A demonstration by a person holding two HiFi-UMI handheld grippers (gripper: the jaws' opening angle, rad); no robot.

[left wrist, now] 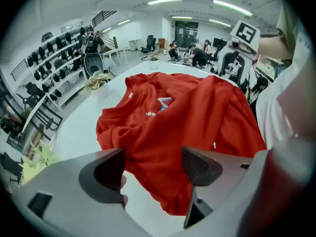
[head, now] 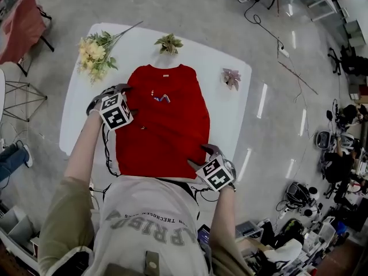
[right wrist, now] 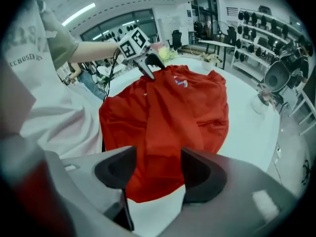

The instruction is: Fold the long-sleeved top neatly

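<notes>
Open workshop floor, grey, with shelving and desks around; white counter (head: 230,99) at centre.

**Item:** red long-sleeved top (head: 164,125), lying on the counter, collar at the far end, hem at the person's end. It reads as a narrow upright panel with the sleeves apparently turned in over the body. The cloth along its left edge is bunched.

**Beyond the top's collar:** yellow bouquet (head: 95,53), small green sprig (head: 168,43), pink flower (head: 231,77). All are clear of the cloth.

**Left gripper** (left wrist: 153,167): at the top's left edge, about shoulder height. Jaws stand wide; red cloth shows in the gap beyond them, but no pad presses on it.

**Right gripper** (right wrist: 153,169): at the top's near right hem corner. Jaws are parted; the hem lies just past the tips, ungripped.

**Step, as judged:** side folds are laid and both grippers are free, ahead of the lengthwise fold.

**Next move calls for:** smoothing the bunched left edge, then pinching both hem corners evenly and carrying them toward the collar.
</notes>
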